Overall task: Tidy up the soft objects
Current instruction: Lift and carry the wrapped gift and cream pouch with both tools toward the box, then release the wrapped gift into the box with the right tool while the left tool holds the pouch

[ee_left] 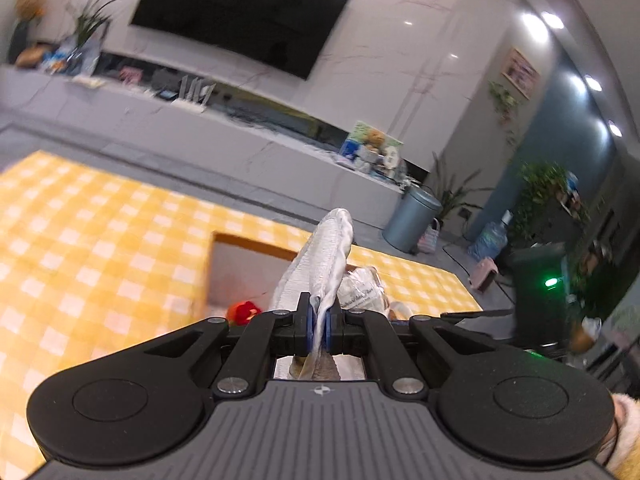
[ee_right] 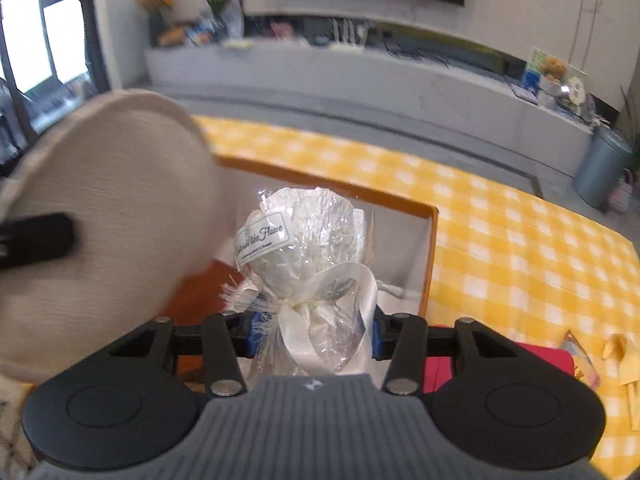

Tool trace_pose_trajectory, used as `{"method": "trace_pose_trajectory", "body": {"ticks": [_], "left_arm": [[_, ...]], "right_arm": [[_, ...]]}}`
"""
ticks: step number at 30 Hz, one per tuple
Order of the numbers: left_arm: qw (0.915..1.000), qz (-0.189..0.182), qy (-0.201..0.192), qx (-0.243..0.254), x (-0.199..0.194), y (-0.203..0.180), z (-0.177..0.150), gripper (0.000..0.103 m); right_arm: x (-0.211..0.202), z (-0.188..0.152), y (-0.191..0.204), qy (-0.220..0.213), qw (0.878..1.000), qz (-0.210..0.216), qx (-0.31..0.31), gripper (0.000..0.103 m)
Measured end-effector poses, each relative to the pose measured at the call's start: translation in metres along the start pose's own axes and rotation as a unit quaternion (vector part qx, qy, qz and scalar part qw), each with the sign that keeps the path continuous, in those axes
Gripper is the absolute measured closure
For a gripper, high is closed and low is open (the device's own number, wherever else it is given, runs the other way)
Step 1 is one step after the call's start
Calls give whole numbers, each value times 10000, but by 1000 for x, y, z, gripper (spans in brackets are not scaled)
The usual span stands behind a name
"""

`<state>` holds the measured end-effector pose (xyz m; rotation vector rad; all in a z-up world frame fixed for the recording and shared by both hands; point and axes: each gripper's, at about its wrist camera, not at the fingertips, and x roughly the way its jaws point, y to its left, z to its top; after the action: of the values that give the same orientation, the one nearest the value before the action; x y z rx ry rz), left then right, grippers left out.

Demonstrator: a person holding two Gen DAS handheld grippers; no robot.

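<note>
Above the orange-rimmed box [ee_right: 430,248] on the yellow checked cloth [ee_right: 520,240], the right gripper [ee_right: 312,336] clasps a cellophane-wrapped white flower [ee_right: 304,232] pointing boxward, while the left gripper [ee_left: 319,324] pinches a round beige cushion [ee_left: 324,256] alongside

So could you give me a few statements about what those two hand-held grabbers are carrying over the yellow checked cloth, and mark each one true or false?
1. The left gripper is clamped on the edge of a flat round beige fabric pad. True.
2. The right gripper holds a white flower wrapped in clear cellophane with a white ribbon. True.
3. The right gripper is empty. False: the wrapped flower sits between its blue pads.
4. The orange-rimmed open box rests on a yellow-and-white checked cloth. True.
5. The wall-mounted black television screen shows a bright picture. False: it is dark.
</note>
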<state>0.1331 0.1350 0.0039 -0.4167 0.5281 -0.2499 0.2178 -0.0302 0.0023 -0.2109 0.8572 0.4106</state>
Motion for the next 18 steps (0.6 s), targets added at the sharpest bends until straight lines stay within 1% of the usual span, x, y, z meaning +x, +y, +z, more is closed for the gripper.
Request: {"method": "trace_pose_trajectory", "body": {"ticks": [3,6,9,10,11,13,15,17,18], "left_arm": [[9998,32,31,-190,-6,12,2,97],[9996,42,-25,-292,-11,18,5,97],[9993,18,-40,-359,-14,22,6,97],[9993,13,-38,-374,-13,23,8,97],[9992,19,-38,-405,-12,24,9,97],[9990,27,-28,-443,-12,25,11,97],[9992,73,-19,-396,-12,23,11,97],[9995,125,-4,-286,-13,21,12,97],[9995,141,-19,-271,-14,20,12,97]], "right_arm": [[33,12,4,343,9969,-595,-377,56],[58,15,-2,743,9942,-667,-410,56],[75,18,9,867,9873,-1073,-791,56],[82,19,12,922,9857,-1113,-869,56],[86,19,12,965,9821,-1260,-1017,56],[98,19,18,1085,9704,-1641,-1401,56],[106,14,25,1189,9582,-1899,-1778,54],[109,8,31,1224,9486,-2042,-2085,52],[111,6,33,1243,9465,-2004,-2202,56]]}}
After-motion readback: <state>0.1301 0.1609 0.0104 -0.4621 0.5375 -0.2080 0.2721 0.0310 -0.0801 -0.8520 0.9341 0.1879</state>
